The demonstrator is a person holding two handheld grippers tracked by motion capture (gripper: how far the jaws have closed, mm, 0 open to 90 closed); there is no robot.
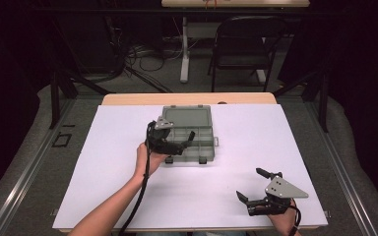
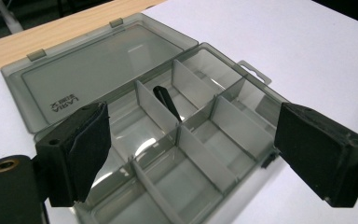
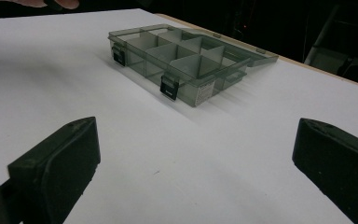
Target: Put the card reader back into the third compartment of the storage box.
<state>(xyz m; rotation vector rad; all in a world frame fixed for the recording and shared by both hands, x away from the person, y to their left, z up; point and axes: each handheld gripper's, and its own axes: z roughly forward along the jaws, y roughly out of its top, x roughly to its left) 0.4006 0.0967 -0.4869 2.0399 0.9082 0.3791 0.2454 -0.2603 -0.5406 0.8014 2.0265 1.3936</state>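
From the high view, a grey see-through compartment box [image 1: 189,140] sits open near the middle of the bench [image 1: 128,196], a little toward its far edge, with its lid [image 1: 187,117] folded flat toward that edge. The left hand-held gripper [image 1: 182,145] hangs over the box's left part, jaws spread and nothing between them. The right hand-held gripper [image 1: 253,184] rests well apart from the box, near the bench's near right corner, its jaws wide too and holding nothing.

In the left gripper view the box [image 2: 200,140] lies directly below and between the parted jaws — they stand wide, clear of the walls. A small black piece [image 2: 168,103] leans in one of the middle compartments, against a divider; what it is cannot be told. Raised lettering on the lid [image 2: 98,60] reads upside down, seemingly "LASMA", with smaller characters beside it too small to read.

In the right gripper view the box [image 3: 186,60] stands well ahead of the open jaws, two black latches [image 3: 169,87] on its front wall. A pale sticker [image 3: 205,91] at its corner carries print too fine to read.
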